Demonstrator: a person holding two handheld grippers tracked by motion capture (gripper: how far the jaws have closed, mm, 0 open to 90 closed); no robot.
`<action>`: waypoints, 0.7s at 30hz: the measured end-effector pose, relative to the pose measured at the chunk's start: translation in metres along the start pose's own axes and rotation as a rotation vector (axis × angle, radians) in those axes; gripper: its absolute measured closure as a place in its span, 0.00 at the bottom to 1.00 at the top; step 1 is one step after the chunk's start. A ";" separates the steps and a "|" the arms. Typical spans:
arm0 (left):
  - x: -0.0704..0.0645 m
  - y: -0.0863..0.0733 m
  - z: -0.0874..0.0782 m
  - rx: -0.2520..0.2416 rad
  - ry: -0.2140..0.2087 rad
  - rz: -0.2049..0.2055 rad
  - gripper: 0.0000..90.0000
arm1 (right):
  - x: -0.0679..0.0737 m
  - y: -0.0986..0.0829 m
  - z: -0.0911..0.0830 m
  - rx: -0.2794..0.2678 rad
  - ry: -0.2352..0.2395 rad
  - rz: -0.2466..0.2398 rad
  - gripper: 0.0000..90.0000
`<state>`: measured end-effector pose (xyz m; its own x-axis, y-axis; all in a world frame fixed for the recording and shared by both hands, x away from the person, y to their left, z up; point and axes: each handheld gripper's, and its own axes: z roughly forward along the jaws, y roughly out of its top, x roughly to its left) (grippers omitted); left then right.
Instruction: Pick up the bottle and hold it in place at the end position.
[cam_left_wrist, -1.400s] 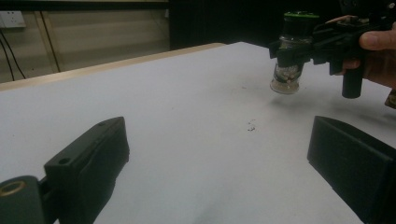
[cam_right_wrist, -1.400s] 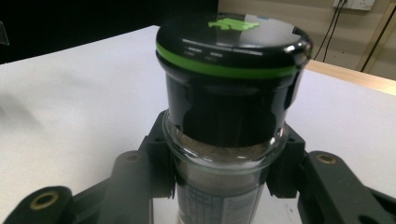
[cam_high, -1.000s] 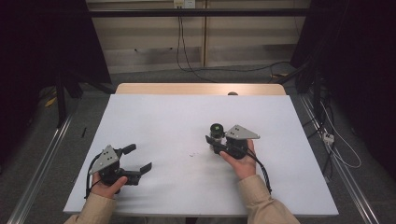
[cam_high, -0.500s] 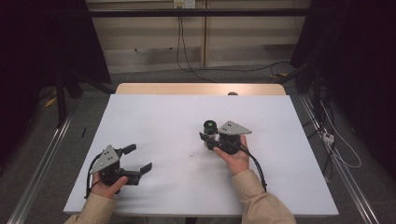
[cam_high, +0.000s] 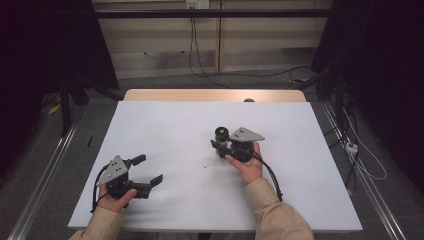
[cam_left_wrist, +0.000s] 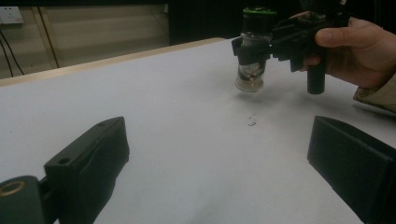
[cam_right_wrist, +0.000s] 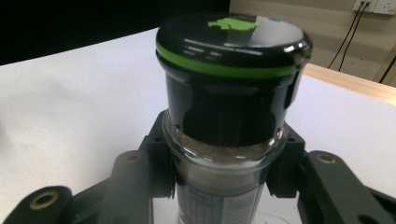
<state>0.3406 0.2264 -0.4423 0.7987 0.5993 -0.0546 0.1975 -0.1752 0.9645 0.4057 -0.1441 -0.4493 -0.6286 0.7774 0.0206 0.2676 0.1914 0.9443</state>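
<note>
The right gripper (cam_high: 222, 145) clamps its fingers around a glass jar (cam_right_wrist: 229, 154) just below the black cap (cam_right_wrist: 232, 70). Glass looks rigid, slippery and breakable, so that neck hold seems sound. The left gripper (cam_high: 149, 170) rests on the surface (cam_high: 165, 125), fingers spread, empty.

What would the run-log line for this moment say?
right claw: shut on jar, held upright off table | left claw: open, low by near edge | small crumb on table
</note>
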 end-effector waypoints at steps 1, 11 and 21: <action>0.000 0.000 0.000 0.001 -0.003 0.001 0.06 | 0.000 -0.001 0.001 0.003 0.000 0.001 0.60; 0.001 0.000 0.002 0.000 -0.003 -0.007 0.06 | -0.004 -0.001 0.011 0.007 -0.002 -0.008 0.60; 0.003 0.000 0.003 0.007 -0.005 -0.002 0.06 | -0.003 0.000 0.021 0.008 0.007 -0.005 0.60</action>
<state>0.3442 0.2259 -0.4435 0.8011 0.5957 -0.0584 0.2036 -0.1795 0.9624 0.4231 -0.1337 -0.4569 -0.6353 0.7721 0.0184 0.2700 0.1997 0.9419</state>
